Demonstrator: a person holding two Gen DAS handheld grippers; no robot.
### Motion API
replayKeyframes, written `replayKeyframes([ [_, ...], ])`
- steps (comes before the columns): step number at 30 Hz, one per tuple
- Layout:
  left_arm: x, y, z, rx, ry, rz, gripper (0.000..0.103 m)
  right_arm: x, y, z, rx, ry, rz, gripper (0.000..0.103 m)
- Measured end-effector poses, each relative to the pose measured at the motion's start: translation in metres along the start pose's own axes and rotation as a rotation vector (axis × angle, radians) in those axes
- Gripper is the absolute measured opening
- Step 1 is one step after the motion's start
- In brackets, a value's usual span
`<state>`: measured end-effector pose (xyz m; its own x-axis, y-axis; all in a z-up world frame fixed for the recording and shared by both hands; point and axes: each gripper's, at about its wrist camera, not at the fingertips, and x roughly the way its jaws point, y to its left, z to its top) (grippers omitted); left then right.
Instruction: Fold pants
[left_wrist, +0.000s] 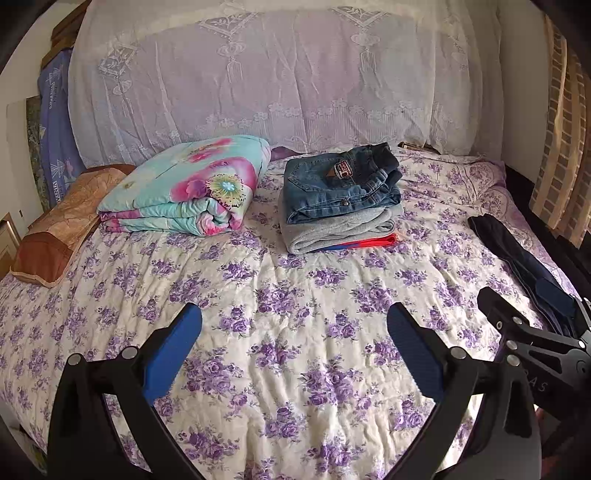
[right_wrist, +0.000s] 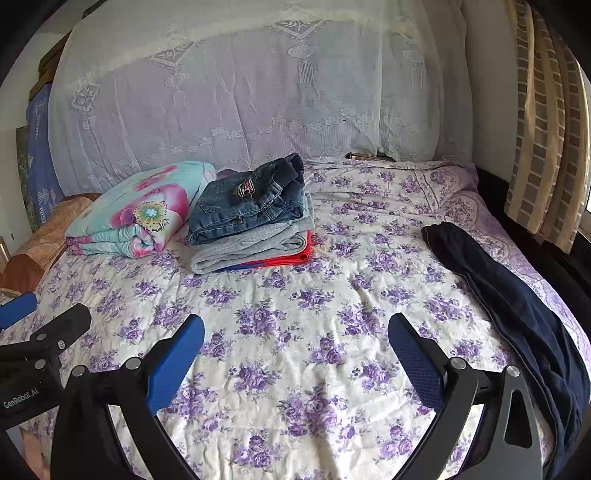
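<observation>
Dark navy pants (right_wrist: 517, 306) lie stretched out along the right edge of the bed, unfolded; they also show in the left wrist view (left_wrist: 524, 266). My right gripper (right_wrist: 295, 339) is open and empty above the floral bedspread, left of the pants. My left gripper (left_wrist: 295, 332) is open and empty over the middle of the bed. The right gripper's black frame shows at the right of the left wrist view, near the pants.
A stack of folded clothes (left_wrist: 340, 199) with jeans on top sits at the back middle (right_wrist: 251, 225). A folded floral quilt (left_wrist: 184, 184) and a brown pillow (left_wrist: 62, 229) lie at the back left. A lace-covered headboard (left_wrist: 258, 74) is behind; curtains (right_wrist: 543, 129) hang right.
</observation>
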<state>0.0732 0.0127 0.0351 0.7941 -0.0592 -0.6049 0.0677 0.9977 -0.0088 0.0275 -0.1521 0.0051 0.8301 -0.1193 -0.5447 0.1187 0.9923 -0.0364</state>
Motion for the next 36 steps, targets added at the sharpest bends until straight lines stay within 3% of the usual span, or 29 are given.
replayKeyframes([
  [36, -0.0011, -0.0004, -0.0049, 0.017, 0.0, -0.004, 0.098, -0.0009, 0.0079, -0.002, -0.031, 0.001, -0.021, 0.1],
])
